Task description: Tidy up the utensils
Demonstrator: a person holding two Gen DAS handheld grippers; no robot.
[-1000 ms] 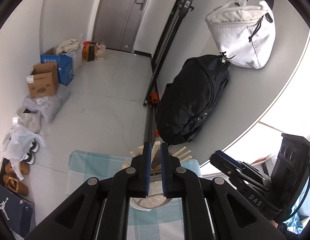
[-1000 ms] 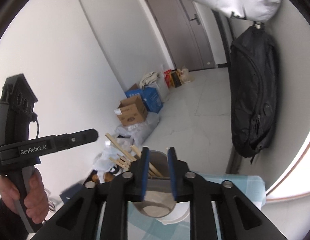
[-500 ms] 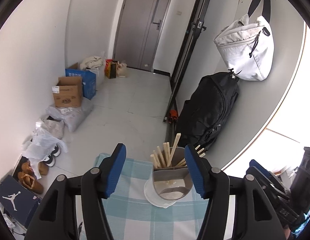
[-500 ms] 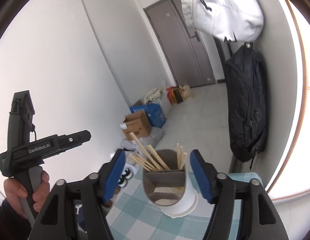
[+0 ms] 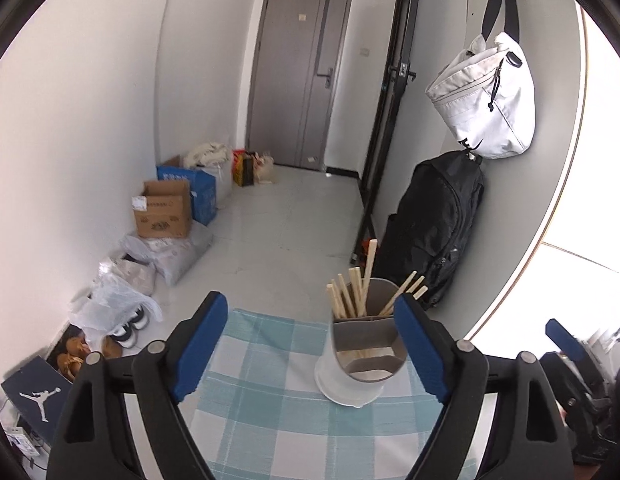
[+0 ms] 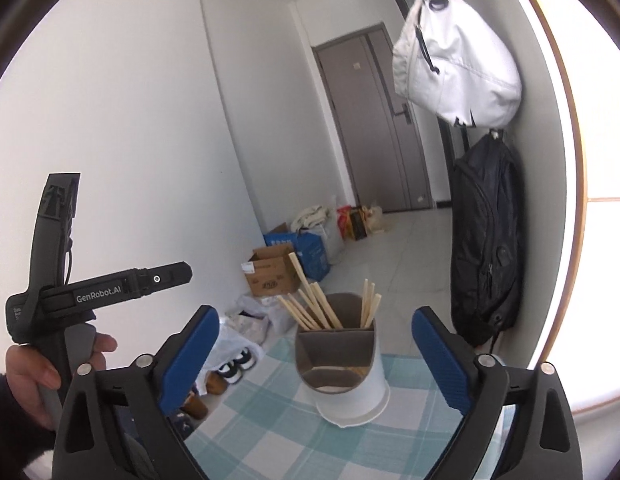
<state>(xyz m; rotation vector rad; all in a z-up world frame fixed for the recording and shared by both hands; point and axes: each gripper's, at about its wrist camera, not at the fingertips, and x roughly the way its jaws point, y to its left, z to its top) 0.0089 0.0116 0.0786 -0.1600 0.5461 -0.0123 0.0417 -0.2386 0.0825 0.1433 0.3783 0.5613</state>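
A grey and white utensil holder (image 5: pixel 360 364) stands on a blue-checked tablecloth (image 5: pixel 269 392), with several wooden chopsticks (image 5: pixel 350 296) upright in its back compartments. My left gripper (image 5: pixel 310 344) is open and empty, above and short of the holder. In the right wrist view the holder (image 6: pixel 344 364) and chopsticks (image 6: pixel 314 308) sit between the jaws of my right gripper (image 6: pixel 316 356), which is open, empty and held back from the holder. The left gripper's body (image 6: pixel 93 292) shows at the left of the right wrist view, in a hand.
The table ends just beyond the holder. Behind it on the floor are cardboard boxes (image 5: pixel 163 212), plastic bags and shoes (image 5: pixel 121 312) along the left wall. A black backpack (image 5: pixel 434 232) and a white bag (image 5: pixel 490 104) hang on the right wall.
Both grippers have opened wide from shut and pulled up and back from the holder. The chopsticks now stand in the holder.
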